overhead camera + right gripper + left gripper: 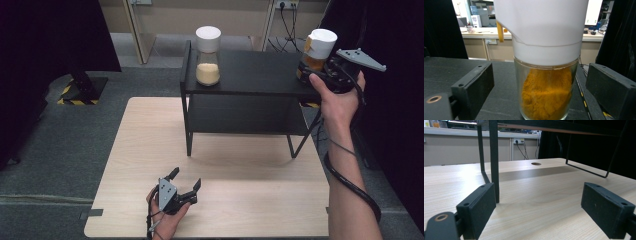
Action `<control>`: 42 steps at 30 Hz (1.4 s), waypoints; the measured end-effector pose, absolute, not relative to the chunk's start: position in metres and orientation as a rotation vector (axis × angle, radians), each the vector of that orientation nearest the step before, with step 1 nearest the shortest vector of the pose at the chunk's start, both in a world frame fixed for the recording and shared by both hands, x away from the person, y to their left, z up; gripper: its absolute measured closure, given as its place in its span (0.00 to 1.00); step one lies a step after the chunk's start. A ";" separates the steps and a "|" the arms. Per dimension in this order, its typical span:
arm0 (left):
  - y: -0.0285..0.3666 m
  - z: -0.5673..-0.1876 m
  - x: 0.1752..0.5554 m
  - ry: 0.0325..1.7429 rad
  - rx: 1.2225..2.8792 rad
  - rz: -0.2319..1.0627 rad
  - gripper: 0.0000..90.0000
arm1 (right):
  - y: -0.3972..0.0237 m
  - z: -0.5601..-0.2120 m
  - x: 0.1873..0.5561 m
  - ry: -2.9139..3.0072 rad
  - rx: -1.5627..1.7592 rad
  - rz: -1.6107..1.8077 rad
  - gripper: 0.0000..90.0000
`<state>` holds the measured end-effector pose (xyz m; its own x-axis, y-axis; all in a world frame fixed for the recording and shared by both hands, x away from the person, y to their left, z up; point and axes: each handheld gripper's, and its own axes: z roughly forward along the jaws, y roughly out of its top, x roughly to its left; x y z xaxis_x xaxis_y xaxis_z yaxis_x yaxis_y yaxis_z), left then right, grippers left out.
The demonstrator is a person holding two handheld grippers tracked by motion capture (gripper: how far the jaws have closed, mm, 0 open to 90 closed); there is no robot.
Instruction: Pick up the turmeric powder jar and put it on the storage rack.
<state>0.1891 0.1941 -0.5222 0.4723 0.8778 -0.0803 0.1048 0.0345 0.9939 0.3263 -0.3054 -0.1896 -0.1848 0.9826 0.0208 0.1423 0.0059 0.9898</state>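
A black shelf (250, 75) stands on the far part of the counter (150, 150), raised on thin metal legs. On its top, toward the left end, sits a jar of pale powder (208, 55) with a white lid. At the right end, near the edge, stands the jar of orange powder (316, 52), also white-lidded, upright on the shelf top. The two jars are well apart.

My right gripper (325, 75) is held level at that right end. In the right gripper view the jar of orange powder (546, 75) stands between my jaws, which are spread wide; there is a clear gap between each pad and the glass, so I do not grip it. A yellow tab (500, 31) hangs at the lid's left side.

My left gripper (186, 181) rests low on the counter near the front edge, in my left hand (167, 217). Its jaws are spread apart and hold nothing. In the left gripper view one shelf leg (494, 160) rises just ahead of the left pad (480, 207); I cannot tell whether they touch. A small round hole (536, 163) shows in the counter farther off.
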 end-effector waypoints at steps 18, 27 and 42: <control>0.194 -0.522 0.189 0.926 1.428 0.750 0.13 | -0.312 -0.191 0.303 1.498 1.181 1.295 0.08; 0.193 -0.522 0.188 0.924 1.430 0.757 0.14 | -0.320 -0.201 0.289 1.522 1.150 1.309 0.07; 0.192 -0.522 0.188 0.924 1.435 0.765 0.14 | -0.325 -0.231 0.266 1.534 1.116 1.328 0.07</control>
